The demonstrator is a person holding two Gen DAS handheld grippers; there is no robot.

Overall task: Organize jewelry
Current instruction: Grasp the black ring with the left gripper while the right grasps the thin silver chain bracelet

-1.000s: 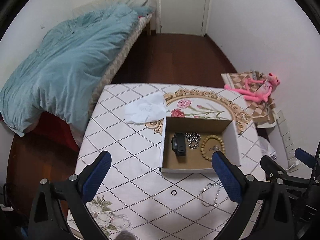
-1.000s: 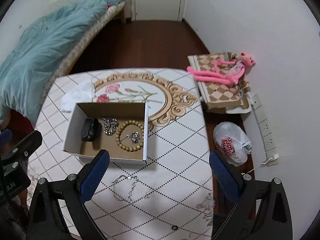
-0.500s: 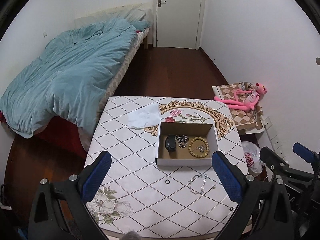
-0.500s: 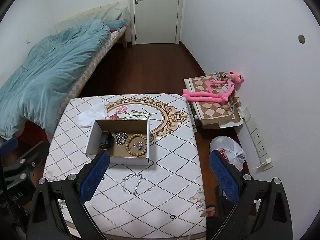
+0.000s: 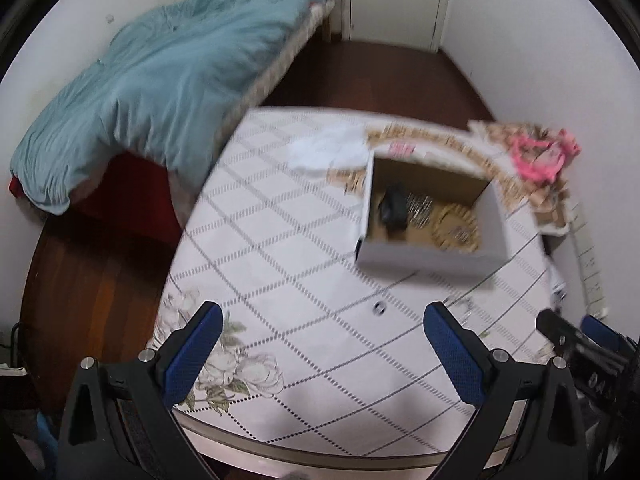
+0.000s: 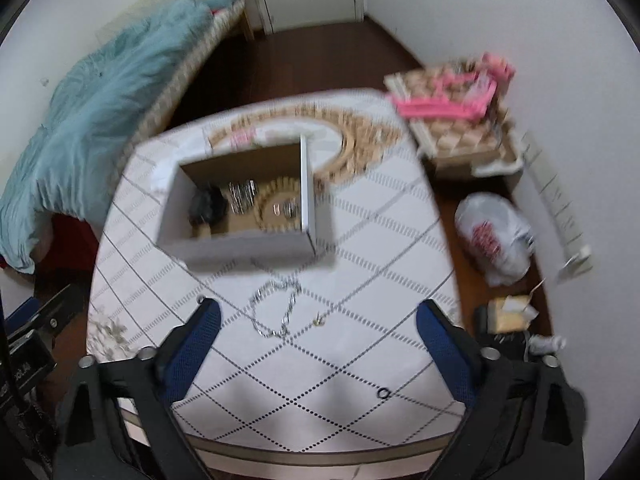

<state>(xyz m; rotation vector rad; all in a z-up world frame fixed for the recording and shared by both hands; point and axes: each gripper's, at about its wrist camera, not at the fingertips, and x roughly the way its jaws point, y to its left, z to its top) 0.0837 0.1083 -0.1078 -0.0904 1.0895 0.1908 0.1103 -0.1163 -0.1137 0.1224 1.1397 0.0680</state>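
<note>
Both frames are motion-blurred, so fine positions are soft. Nearest, the left gripper point(image 5: 320, 344) fills the bottom of its view, jaws spread wide, nothing between the blue pads; the right gripper point(image 6: 318, 338) sits likewise at the bottom of its view, wide open and empty. Main risk, as a judgement: the loose pieces are thin and lie flat on the patterned table point(image 6: 360, 360), so a pinch made while the camera is swinging could miss, skate a ring off the near edge, or snag only part of the chain and drag it. In the right view a small dark ring point(image 6: 383, 393) lies low and right of centre, close to the table's near edge and just inside the right pad. Farther up, the silver chain point(image 6: 276, 308) lies in a loose tangle between the pads, slightly above them, left of centre, not touched. A tiny gold piece point(image 6: 319, 322) sits just right of it; too small to identify. In the left view another small ring point(image 5: 378, 307) lies above the gap, right of centre, apart from both pads. Beyond, the open cardboard box point(image 6: 240, 250) holds a dark item, a silver chain heap and a wooden bead bracelet point(image 6: 280, 204). Far upper left, a bed with a teal duvet point(image 5: 160, 80).
</note>
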